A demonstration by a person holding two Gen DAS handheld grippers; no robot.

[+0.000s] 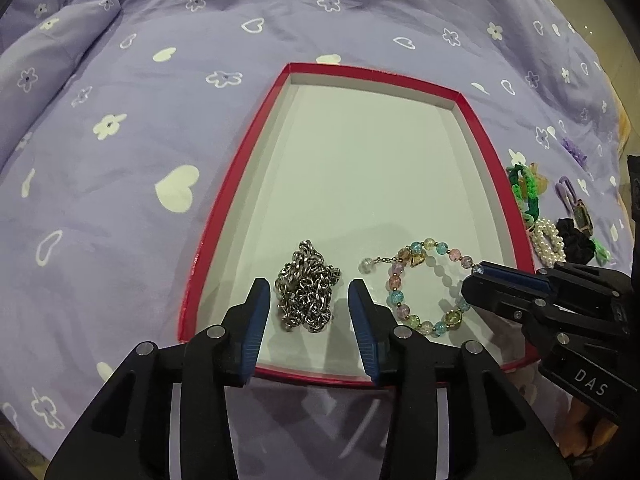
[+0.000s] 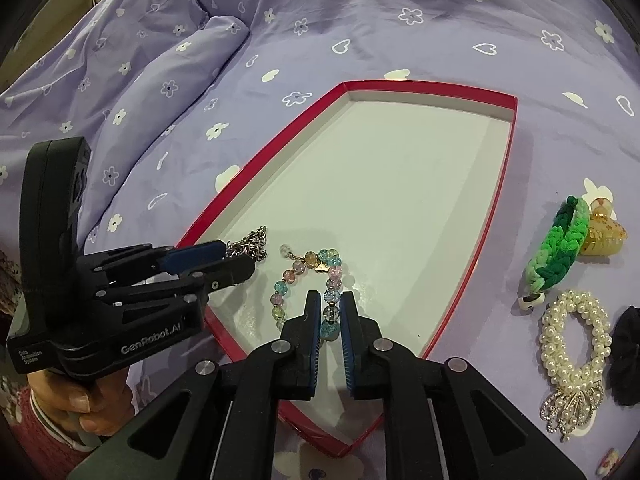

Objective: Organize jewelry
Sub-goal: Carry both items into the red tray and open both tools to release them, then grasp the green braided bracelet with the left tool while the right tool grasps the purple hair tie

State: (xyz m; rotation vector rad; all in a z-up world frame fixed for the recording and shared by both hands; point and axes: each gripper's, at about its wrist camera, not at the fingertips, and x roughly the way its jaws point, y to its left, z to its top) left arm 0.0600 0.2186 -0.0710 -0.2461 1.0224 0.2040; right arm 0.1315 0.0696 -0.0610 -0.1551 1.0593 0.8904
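A red-rimmed box lid (image 1: 224, 208) with a white floor lies on the purple bedspread. In it lie a heaped silver chain (image 1: 306, 288) and a pastel bead bracelet (image 1: 428, 280). My left gripper (image 1: 308, 300) is open, its blue pads on either side of the chain, above it. My right gripper (image 2: 331, 300) is narrowed around the bracelet's (image 2: 304, 284) beads, with a small gap still showing; it reaches in from the right in the left wrist view (image 1: 480, 280). The chain (image 2: 250, 246) shows beside the left gripper (image 2: 224, 260).
Right of the box lie a green braided band (image 2: 556, 248), an amber clip (image 2: 604, 232), a pearl bracelet with a crystal charm (image 2: 576, 344) and a black scrunchie (image 2: 628, 356). A small watch (image 1: 582, 216) and purple clips (image 1: 566, 192) lie further right. A bedding fold (image 2: 160, 60) rises at the left.
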